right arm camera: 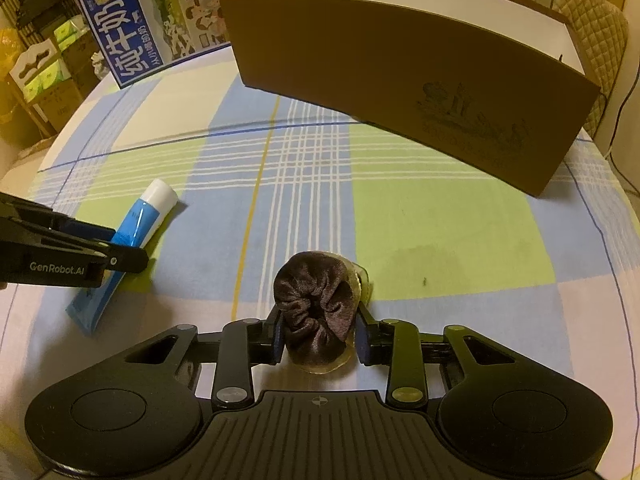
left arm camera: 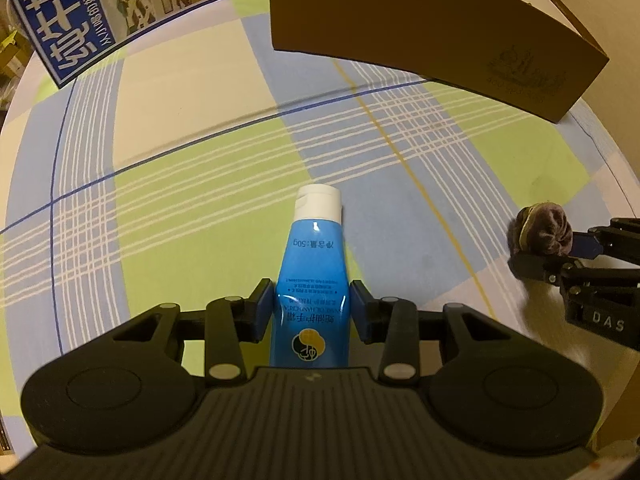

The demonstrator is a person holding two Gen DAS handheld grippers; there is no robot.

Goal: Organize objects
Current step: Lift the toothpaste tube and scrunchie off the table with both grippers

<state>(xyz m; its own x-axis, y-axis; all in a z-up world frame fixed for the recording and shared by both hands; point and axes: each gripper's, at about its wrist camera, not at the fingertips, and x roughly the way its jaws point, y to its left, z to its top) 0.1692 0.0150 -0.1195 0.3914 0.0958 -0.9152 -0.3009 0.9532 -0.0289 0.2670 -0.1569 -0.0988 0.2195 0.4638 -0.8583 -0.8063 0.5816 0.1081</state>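
Left gripper [left arm camera: 311,308] clamped on the tube [left arm camera: 310,280], cap forward, tube lying on the cloth [left arm camera: 200,160] between its pads. Right gripper [right arm camera: 318,334] closed on the scrunchie [right arm camera: 316,304] — also down on the cloth. Both grasps look made; lift is the step next, then carry ahead to the box [right arm camera: 400,80]. Box stands well beyond both tips (open top, interior hidden — contents unknown). Carton [right arm camera: 116,40] ahead-left.

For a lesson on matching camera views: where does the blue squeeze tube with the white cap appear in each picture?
Left wrist view: blue squeeze tube at centre bottom, between the left gripper pads.
Right wrist view: same tube at left, cap pointing up-right.
Shared landmark: the brown cardboard box at the far side of the checked cloth.
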